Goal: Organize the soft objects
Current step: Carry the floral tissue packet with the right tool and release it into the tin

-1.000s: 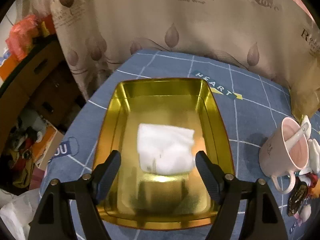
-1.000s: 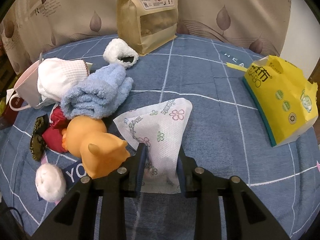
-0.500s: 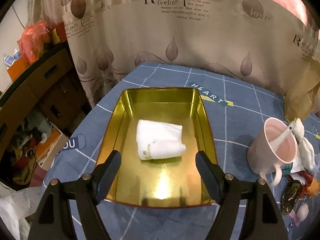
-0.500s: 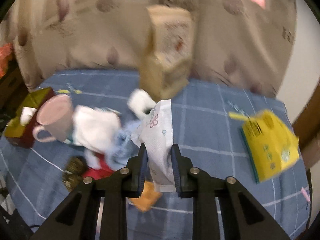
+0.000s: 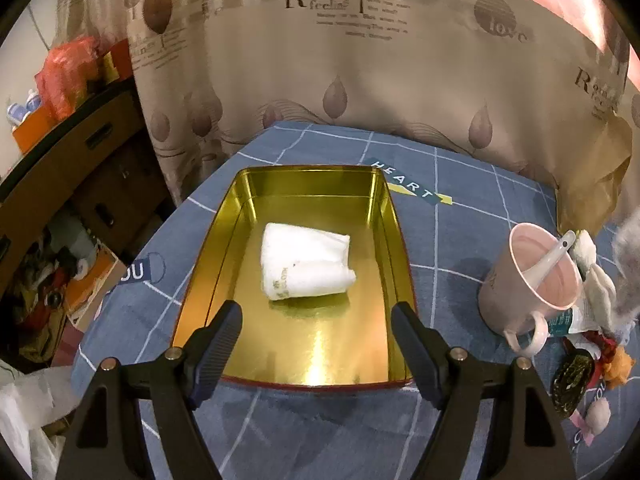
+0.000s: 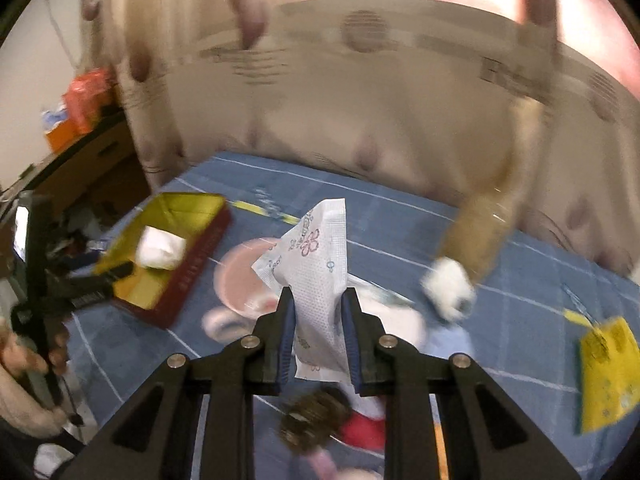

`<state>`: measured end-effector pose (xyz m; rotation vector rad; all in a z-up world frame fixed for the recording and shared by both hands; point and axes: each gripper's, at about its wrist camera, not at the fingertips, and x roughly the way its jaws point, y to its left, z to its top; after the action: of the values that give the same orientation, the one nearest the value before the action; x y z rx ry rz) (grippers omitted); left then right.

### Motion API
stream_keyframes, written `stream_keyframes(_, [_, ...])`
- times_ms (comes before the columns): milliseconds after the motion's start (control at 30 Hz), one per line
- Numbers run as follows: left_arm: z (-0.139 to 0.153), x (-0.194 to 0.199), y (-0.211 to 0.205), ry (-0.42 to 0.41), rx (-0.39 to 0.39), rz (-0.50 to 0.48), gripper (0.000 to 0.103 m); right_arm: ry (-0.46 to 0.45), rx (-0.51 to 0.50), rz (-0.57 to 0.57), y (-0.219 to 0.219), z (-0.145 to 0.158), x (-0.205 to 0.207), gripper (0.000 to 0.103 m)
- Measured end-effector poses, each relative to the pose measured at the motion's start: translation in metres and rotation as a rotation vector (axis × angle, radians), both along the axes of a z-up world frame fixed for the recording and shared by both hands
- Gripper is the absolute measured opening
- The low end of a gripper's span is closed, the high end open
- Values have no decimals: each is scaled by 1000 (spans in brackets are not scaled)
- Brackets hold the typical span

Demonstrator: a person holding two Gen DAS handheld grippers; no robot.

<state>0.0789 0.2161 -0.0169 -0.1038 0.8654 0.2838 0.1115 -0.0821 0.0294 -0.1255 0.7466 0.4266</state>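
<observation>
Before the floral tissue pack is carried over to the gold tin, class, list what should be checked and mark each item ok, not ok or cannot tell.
1. Right gripper shut on the floral tissue pack: ok, pads press both sides.
2. Pack lifted clear of the blue tablecloth: ok, it hangs above the clutter.
3. Gold tin has free floor: ok, only the white rolled towel lies in it, toward the far end.
4. Left gripper out of the drop path: not ok, it hangs open over the tin's near end.
5. Pink mug clear of the route: cannot tell, it stands beside the tin.
</observation>
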Motion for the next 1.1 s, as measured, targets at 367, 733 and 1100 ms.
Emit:
stream_keyframes(367, [1,-13,31,-11,-45,101,79,84,80,218,149,-15,38,21])
stream_keyframes(733, [-3,-11,47,-5,-54,138,79,187,41,294,241,-48,80,21])
stream_keyframes(1100, [-9,-7,51,13,-56,145,79,268,46,276,258,-82,106,38])
